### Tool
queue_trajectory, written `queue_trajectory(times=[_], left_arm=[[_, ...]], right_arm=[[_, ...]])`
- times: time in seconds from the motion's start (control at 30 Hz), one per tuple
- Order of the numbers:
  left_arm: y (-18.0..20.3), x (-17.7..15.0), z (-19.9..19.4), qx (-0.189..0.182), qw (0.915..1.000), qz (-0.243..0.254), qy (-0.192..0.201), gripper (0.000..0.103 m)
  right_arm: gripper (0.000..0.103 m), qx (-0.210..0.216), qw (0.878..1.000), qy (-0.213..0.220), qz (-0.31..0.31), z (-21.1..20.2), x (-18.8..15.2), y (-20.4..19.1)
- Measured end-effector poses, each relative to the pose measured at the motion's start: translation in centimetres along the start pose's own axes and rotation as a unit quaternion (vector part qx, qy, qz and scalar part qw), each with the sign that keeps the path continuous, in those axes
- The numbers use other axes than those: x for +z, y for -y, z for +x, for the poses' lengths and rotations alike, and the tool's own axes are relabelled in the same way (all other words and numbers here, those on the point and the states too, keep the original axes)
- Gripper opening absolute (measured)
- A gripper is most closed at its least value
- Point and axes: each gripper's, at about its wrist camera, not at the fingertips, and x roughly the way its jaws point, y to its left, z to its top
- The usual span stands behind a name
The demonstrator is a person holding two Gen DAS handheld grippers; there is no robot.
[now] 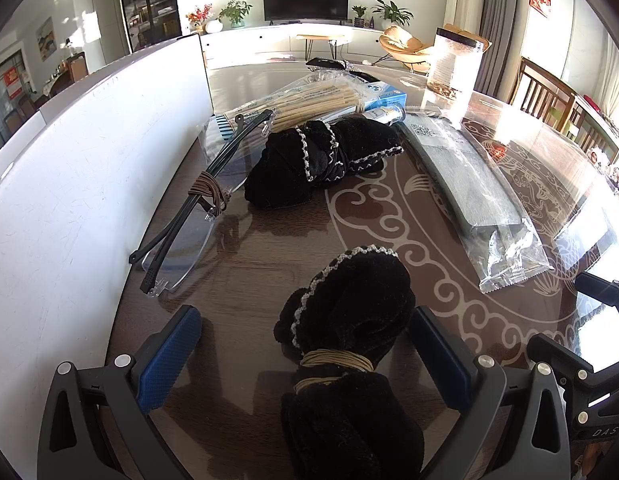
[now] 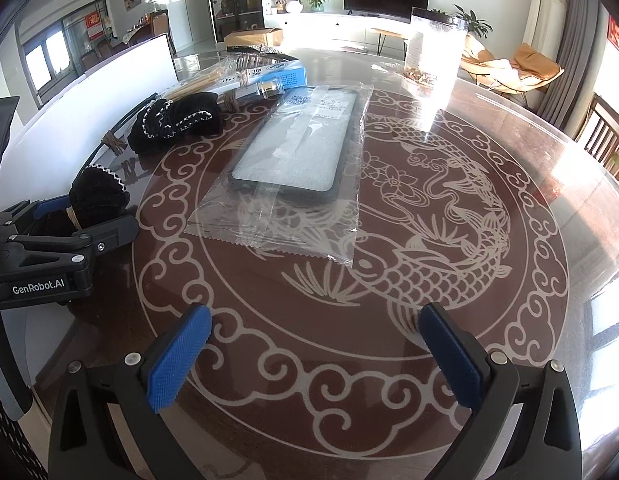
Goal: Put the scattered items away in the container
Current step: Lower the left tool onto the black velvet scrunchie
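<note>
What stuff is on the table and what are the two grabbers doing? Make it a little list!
left gripper: open, around a black velvet pouch
right gripper: open, nothing between fingers
second pouch: on table, farther away
glasses: beside the white container
wrapped phone case: flat on table

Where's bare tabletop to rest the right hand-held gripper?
Free: the fish pattern on the table, between the bagged phone case and the right hand-held gripper. Crowded: the far left, around the black pouches, glasses and chopsticks.
</note>
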Motion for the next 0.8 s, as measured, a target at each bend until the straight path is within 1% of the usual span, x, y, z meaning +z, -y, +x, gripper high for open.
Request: queue_trajectory(times=[0.8], left_arm=[[-0.02, -0.01, -0.02, 0.0, 1.0, 0.0, 0.0, 0.103]], right_arm=[[0.103, -0.002, 1.0, 0.0, -0.001, 0.0, 0.03, -0.12]])
